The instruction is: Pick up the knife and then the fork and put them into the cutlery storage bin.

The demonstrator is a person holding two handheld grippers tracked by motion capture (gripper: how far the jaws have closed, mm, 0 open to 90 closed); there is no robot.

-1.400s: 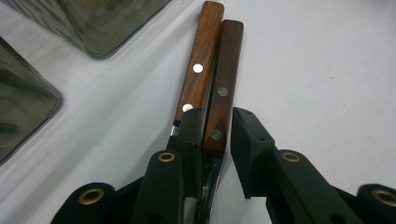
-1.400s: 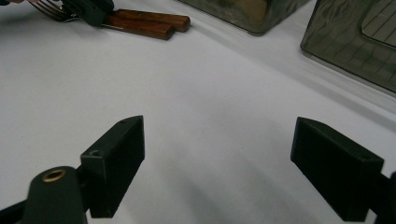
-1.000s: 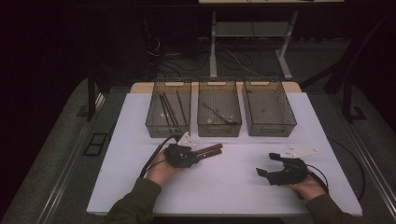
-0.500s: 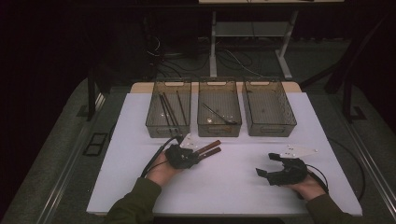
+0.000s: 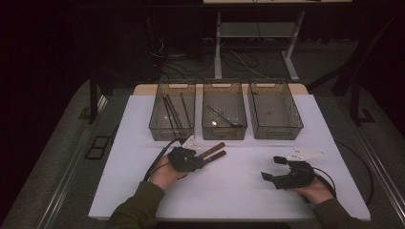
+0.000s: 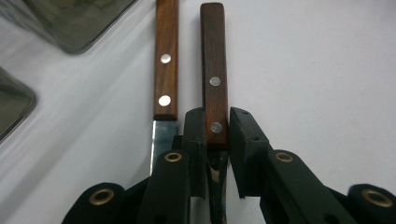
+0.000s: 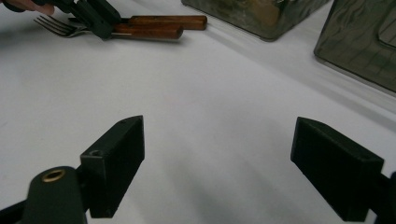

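Note:
Two wood-handled utensils lie side by side on the white board [image 5: 239, 195], in front of the bins. My left gripper [image 5: 203, 160] [image 6: 217, 116] is shut on the handle of the fork [image 6: 214, 70] [image 5: 216, 156], its pads pressing both sides near the lowest rivet. The knife [image 6: 166, 60] [image 5: 213, 148] lies free just beside it, steel blade showing. In the right gripper view the fork's tines [image 7: 51, 24] stick out behind the left gripper [image 7: 100, 21]. My right gripper [image 5: 272, 168] [image 7: 219, 135] rests at the right, open, with only bare board between its jaws.
Three smoky clear bins stand in a row at the back: the left bin [image 5: 157, 129] holds several dark utensils, the middle bin [image 5: 224, 132] a couple of thin ones, the right bin [image 5: 277, 132] looks bare. Cables trail from both grippers.

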